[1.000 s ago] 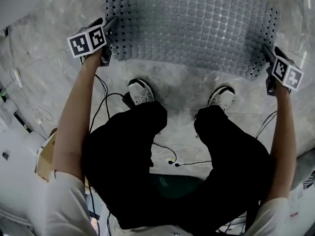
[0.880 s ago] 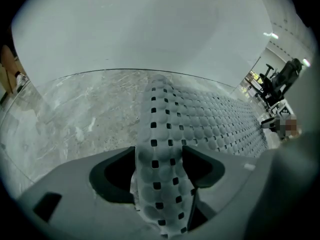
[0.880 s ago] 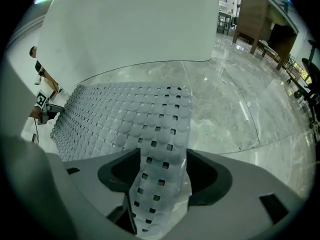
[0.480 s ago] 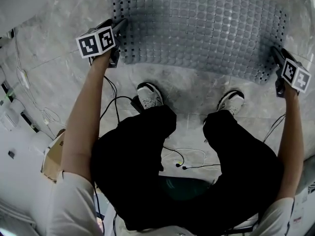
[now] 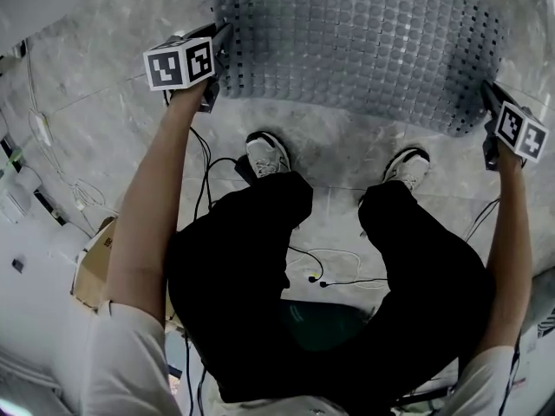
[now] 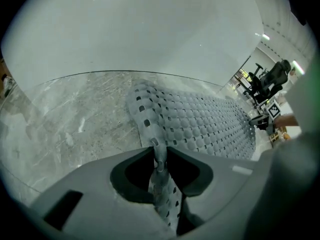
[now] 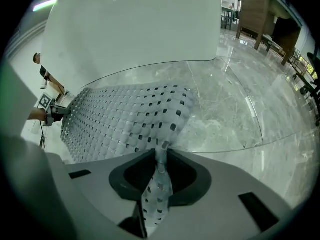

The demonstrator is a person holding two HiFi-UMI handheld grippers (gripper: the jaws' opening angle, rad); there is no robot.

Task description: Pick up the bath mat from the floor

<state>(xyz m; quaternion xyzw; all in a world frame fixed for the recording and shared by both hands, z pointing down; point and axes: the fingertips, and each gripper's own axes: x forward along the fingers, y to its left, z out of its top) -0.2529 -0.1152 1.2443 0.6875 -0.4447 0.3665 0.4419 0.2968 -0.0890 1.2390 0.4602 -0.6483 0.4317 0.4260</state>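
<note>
Change: jaws of left gripper (image 6: 159, 151) and right gripper (image 7: 161, 154) have just been closed onto 2 near corners of bath mat (image 5: 364, 42) | task: mat is clamped, lift judged ready

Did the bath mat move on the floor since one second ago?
No. The bath mat keeps about the same gap to the left shoe.

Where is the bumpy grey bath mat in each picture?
Head view: the bath mat stretches across the top, beyond the person's shoes.
Left gripper view: bath mat at centre and right, narrowing to the bottom middle.
Right gripper view: bath mat at left and centre, narrowing to the bottom middle.
Shared landmark: the marble floor beside it.
</note>
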